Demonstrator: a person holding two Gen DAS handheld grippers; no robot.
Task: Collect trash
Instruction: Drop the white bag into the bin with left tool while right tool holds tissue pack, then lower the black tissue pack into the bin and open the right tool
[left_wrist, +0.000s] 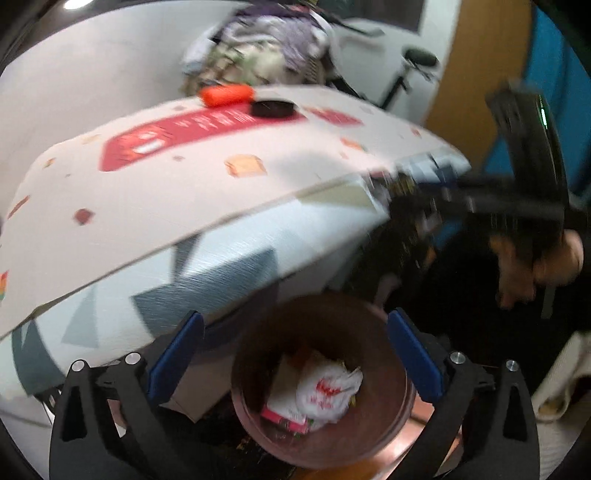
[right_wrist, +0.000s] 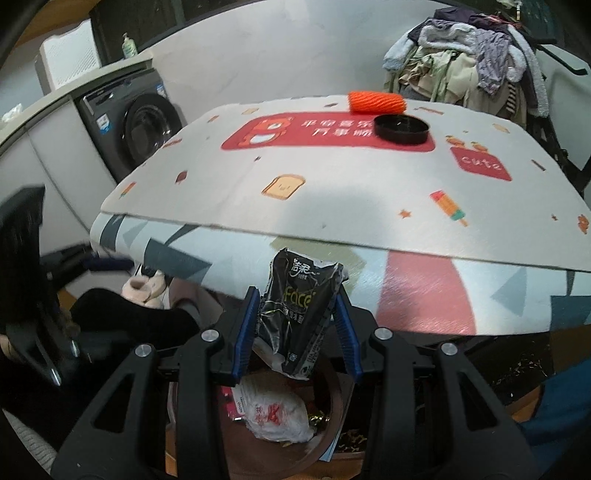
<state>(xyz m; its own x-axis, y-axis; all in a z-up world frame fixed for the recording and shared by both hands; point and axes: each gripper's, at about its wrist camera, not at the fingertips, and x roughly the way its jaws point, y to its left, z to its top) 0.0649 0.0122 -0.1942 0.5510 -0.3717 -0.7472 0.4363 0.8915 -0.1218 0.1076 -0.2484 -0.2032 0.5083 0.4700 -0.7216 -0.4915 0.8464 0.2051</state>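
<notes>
A brown round trash bin (left_wrist: 388, 417) stands on the floor beside the table, holding a crumpled white plastic bag (left_wrist: 328, 391) and a pink packet (left_wrist: 284, 417). My left gripper (left_wrist: 295, 358) hangs over the bin, jaws wide open, nothing between its blue pads. My right gripper (right_wrist: 295, 328) is shut on a black tissue wrapper (right_wrist: 295, 310), held above the same bin (right_wrist: 332, 435) with the white bag (right_wrist: 277, 413) below. On the table's far side lie an orange foam net (right_wrist: 376, 102) and a black lid (right_wrist: 402, 129). The right gripper (left_wrist: 413, 192) shows blurred in the left wrist view.
The table (right_wrist: 351, 192) carries a patterned white mat over a geometric cloth. A washing machine (right_wrist: 136, 125) stands far left and a pile of clothes (right_wrist: 465, 55) behind the table. A person's hand (left_wrist: 532, 266) and dark sleeve are at the right of the left wrist view.
</notes>
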